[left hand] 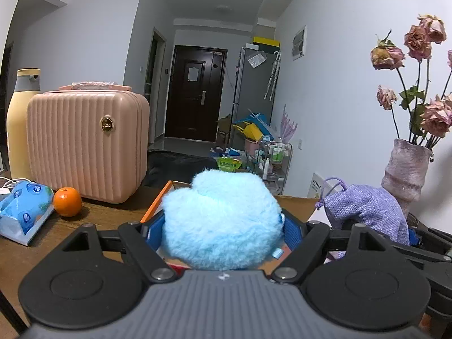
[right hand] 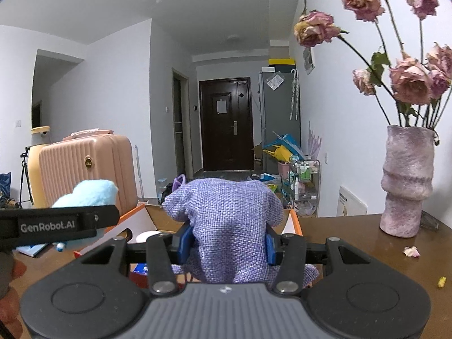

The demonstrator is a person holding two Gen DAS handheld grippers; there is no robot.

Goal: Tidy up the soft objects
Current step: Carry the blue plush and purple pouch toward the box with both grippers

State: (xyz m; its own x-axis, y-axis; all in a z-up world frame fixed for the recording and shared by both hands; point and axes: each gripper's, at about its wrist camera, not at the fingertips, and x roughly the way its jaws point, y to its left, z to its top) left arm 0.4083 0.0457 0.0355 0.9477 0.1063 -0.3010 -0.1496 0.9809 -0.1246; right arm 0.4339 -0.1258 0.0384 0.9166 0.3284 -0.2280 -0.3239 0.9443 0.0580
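One blue plush [left hand: 223, 220], one purple pouch [right hand: 230, 220], one orange [left hand: 67, 201], one vase [right hand: 406, 180].

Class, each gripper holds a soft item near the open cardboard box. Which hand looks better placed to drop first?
Probably the left: its blue plush hangs over the box.

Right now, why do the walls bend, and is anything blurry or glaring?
Both wrist views: fisheye curves the walls and darkens corners. Left wrist: fluffy light-blue plush sharp, dim even light. Right wrist: woven purple pouch sharp; faint sheen on the brown wooden table.
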